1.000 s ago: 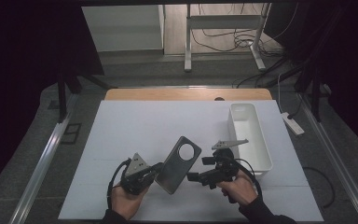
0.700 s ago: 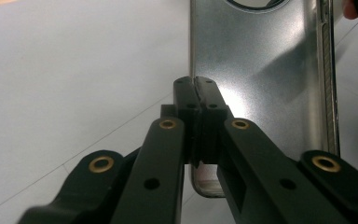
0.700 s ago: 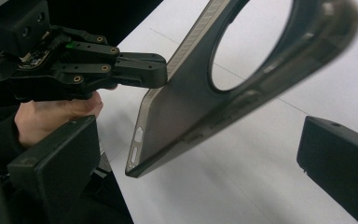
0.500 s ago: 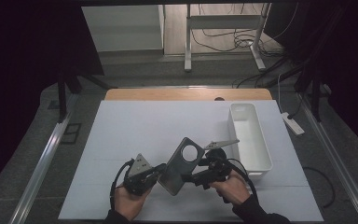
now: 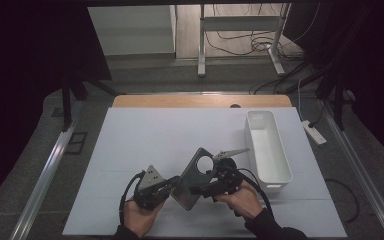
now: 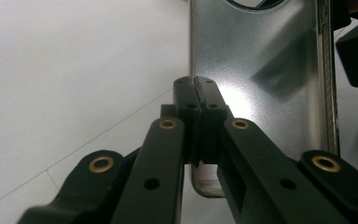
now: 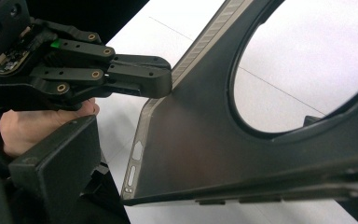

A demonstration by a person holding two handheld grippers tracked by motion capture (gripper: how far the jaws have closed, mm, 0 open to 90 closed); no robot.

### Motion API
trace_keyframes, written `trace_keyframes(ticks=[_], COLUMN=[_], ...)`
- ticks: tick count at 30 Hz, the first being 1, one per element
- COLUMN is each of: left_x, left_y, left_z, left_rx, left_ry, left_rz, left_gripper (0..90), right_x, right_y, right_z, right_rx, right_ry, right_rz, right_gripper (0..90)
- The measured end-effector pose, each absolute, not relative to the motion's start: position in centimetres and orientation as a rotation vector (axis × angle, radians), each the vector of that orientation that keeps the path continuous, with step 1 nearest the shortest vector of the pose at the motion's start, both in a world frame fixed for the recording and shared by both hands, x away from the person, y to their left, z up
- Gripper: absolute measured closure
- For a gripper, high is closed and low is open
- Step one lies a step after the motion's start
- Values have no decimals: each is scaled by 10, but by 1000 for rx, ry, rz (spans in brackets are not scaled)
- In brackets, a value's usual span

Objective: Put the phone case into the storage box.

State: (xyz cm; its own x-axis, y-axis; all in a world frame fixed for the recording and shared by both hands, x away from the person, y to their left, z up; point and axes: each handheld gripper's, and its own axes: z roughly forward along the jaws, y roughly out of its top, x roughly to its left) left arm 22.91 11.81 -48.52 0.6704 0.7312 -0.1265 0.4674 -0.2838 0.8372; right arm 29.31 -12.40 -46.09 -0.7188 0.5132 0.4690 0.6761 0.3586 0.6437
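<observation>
From above, the left tongs (image 5: 172, 182) sat low on the white desk (image 5: 145, 140), held in the person's left hand (image 5: 139, 217), with their tips meeting the left long edge of a grey phone case (image 5: 192, 180) that was held tilted above the desk near its front edge. The left gripper view showed what the high view could not — the two black jaws pressed tight together, pinching that thin edge of the phone case (image 6: 261, 60), whose shiny inner face caught the light. The right gripper view looked across the matte face of the phone case (image 7: 186, 144) and through its round camera opening to the desk beyond; it also showed the left tongs (image 7: 165, 84) clamped at the rim near the side-button slots. The right tongs (image 5: 200, 190) lay against the case's right side in the right hand (image 5: 240, 200) — whether they gripped it I could not tell. Open desk stretched left and behind; a white tray (image 5: 267, 150) stood just right of the hands, by the desk's right edge.
</observation>
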Motion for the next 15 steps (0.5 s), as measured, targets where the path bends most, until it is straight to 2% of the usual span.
trace_keyframes(ticks=[4, 7, 11, 12, 15], left_x=[229, 229, 229, 229, 229], left_y=[118, 118, 118, 118, 118], left_z=[-485, -485, -485, -485, -485], left_rx=[1939, 1938, 1937, 1936, 1935], left_ry=[934, 934, 933, 933, 932], left_rz=[351, 349, 349, 350, 352], left_gripper=[890, 890, 890, 890, 890], right_x=[293, 294, 295, 295, 296], right_y=[-124, -124, -125, -125, -126], right_z=[-461, -462, -463, -463, -463], right_rx=[-1080, -1102, -1116, -1116, -1121], right_ry=[-2426, -2428, -2403, -2403, -2353], right_rz=[-1289, -1286, -1278, -1278, -1289], right_gripper=[9, 63, 184, 184, 300])
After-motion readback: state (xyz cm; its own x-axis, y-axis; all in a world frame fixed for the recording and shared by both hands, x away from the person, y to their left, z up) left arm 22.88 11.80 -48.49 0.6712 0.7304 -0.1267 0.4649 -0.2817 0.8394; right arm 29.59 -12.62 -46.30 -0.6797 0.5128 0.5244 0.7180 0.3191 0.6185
